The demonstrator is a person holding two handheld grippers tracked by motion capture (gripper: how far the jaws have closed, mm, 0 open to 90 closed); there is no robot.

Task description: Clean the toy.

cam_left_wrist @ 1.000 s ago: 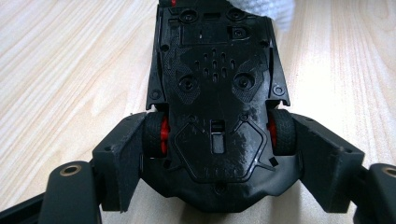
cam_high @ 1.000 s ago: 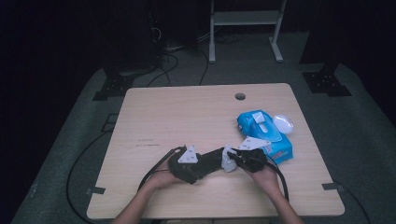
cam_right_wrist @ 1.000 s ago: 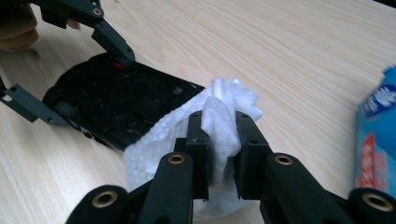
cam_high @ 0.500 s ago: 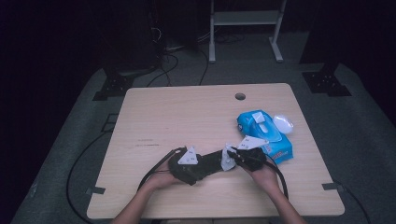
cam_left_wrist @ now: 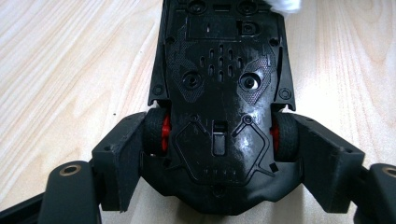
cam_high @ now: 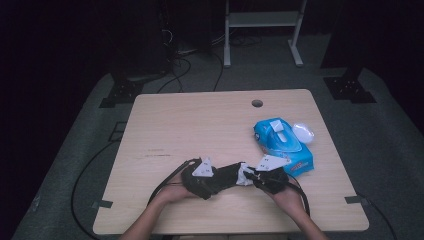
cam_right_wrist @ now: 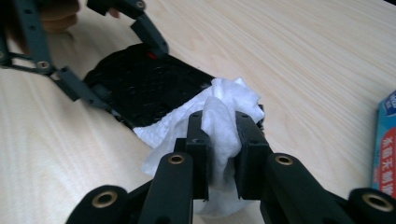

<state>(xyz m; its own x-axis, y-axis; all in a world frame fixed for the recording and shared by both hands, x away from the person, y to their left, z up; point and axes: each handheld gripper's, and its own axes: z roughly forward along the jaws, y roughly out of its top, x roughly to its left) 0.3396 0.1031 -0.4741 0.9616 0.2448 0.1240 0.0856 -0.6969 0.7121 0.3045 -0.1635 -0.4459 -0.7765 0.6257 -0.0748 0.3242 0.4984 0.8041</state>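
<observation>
A black toy car (cam_left_wrist: 219, 93) lies upside down, its underside and red wheel hubs facing up. My left gripper (cam_left_wrist: 223, 151) is shut on it across the wheels; in the high view this gripper (cam_high: 220, 180) sits near the table's front edge. My right gripper (cam_right_wrist: 219, 140) is shut on a crumpled white wipe (cam_right_wrist: 229, 102). The wipe rests against the far end of the car (cam_right_wrist: 140, 88). In the high view the right gripper (cam_high: 248, 176) faces the left one, with the wipe (cam_high: 243, 175) between them.
A blue pack of wet wipes (cam_high: 282, 145) with its white lid (cam_high: 303, 132) flipped open lies right of the grippers on the wooden table (cam_high: 200, 125). A cable hole (cam_high: 257, 103) is near the far edge. Cables trail off the front edge.
My right gripper has shifted slightly with the wipe at the car's end. The left gripper and the car have stayed still.
</observation>
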